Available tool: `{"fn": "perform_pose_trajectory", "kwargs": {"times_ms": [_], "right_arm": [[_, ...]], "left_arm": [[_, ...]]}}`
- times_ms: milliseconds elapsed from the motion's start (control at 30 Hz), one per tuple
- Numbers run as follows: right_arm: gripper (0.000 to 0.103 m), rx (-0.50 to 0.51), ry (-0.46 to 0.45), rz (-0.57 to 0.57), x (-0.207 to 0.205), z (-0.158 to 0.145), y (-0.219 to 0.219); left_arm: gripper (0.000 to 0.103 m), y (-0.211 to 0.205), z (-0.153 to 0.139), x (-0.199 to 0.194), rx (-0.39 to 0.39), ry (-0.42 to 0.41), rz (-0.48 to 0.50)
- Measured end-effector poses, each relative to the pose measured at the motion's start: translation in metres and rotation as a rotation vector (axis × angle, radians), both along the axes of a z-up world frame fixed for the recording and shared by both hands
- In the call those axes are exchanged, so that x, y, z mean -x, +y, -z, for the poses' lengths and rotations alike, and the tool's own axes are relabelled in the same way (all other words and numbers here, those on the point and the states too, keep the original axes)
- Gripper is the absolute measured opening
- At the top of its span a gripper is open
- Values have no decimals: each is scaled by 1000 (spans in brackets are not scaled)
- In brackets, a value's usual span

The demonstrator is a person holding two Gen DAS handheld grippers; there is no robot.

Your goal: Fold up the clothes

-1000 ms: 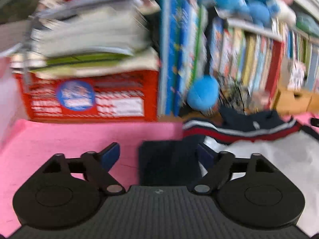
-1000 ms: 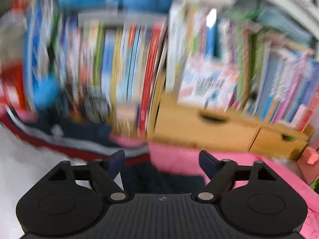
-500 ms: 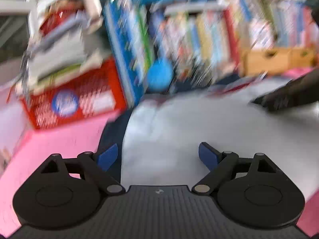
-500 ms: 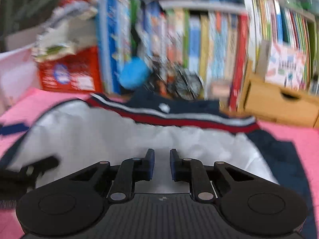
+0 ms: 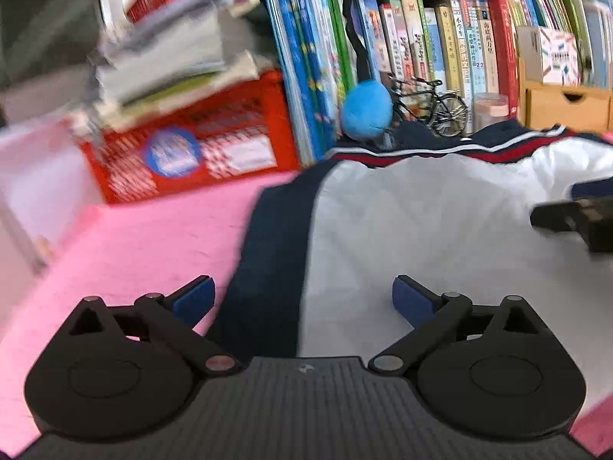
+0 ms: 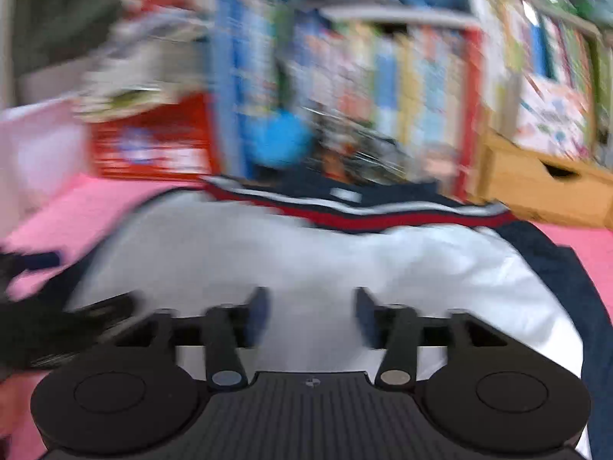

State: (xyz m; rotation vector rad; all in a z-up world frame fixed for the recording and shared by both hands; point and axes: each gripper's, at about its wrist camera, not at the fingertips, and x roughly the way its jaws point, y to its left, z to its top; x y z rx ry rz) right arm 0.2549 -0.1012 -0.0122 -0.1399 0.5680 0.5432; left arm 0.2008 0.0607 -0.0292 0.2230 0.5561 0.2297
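While both jaws are spreading apart with nothing gripped, I see the white garment with navy side panels and a red-and-white striped collar (image 5: pixel 421 222) lying flat on the pink tabletop (image 5: pixel 153 237). My left gripper (image 5: pixel 302 299) straddles its navy edge; my right gripper (image 6: pixel 310 314) hangs over white cloth, seemingly just above it, though blur hides contact.

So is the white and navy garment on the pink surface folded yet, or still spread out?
Partly folded: the garment shows a broad white panel with a navy strip along its left edge and the striped collar at the far end; how many folds, cannot tell.
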Motion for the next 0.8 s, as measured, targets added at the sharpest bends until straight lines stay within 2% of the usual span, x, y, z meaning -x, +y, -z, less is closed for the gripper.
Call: {"fn": "perform_pose_trajectory", "kwargs": {"times_ms": [67, 167, 267, 333, 400, 467, 500, 533, 567, 633, 733, 800], "right_arm": [[67, 22, -29, -76, 29, -2, 5], [67, 74, 6, -69, 41, 8, -4], [67, 138, 24, 101, 32, 20, -49], [70, 114, 38, 254, 26, 23, -100], [67, 126, 22, 382, 24, 25, -150], [82, 114, 43, 502, 24, 26, -191], [81, 62, 85, 529, 22, 25, -208], [81, 9, 122, 538, 22, 23, -221], [76, -36, 141, 548, 23, 19, -228], [72, -86, 82, 516, 31, 4, -222], [72, -167, -11, 352, 31, -19, -186], [70, -177, -42, 224, 19, -26, -141]], "left_arm": [[102, 0, 3, 6, -29, 16, 3], [102, 2, 8, 12, -66, 50, 5], [103, 13, 12, 15, -148, 50, -13], [103, 20, 14, 15, -162, 50, -23], [103, 26, 14, 16, -160, 50, -28], [103, 29, 13, 16, -149, 49, -29], [103, 28, 10, 18, -156, 52, -33], [103, 26, 6, 20, -170, 57, -38], [100, 25, 1, 23, -184, 62, -44], [98, 19, -17, 31, -169, 9, -35], [100, 1, -50, 31, -52, -82, 70], [100, -19, -58, 16, -10, -129, 130]]}}
